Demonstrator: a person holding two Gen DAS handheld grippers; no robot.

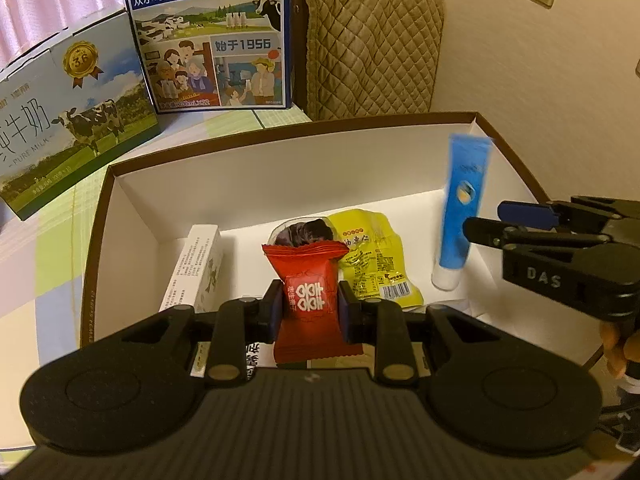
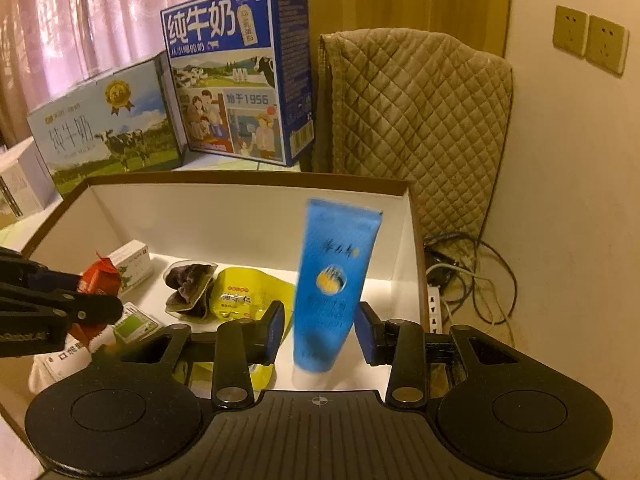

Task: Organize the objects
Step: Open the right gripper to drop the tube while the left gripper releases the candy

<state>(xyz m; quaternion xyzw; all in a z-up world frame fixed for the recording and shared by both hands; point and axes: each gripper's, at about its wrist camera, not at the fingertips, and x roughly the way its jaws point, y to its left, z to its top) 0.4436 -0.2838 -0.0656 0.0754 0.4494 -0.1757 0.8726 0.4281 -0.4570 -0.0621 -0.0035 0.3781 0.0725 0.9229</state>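
While your left claw (image 1: 307,304) pinches the red crinkled candy wrapper (image 1: 308,300) by its middle, low over the white-lined brown-rimmed cardboard box (image 1: 248,184), your right claw (image 2: 320,330) looks to have its pads spread a little off the blue plastic tube with the white cap (image 2: 334,280). That tube stands cap-down at the box's right side, blurred as if moving, so it may topple onto the yellow snack pouch (image 1: 374,256) or the dark dried-fruit packet (image 1: 304,232). Release the candy too high and it could bounce onto the small white carton (image 1: 196,268) rather than bare floor. Both claws sit near each other; crossing paths risks a knock.
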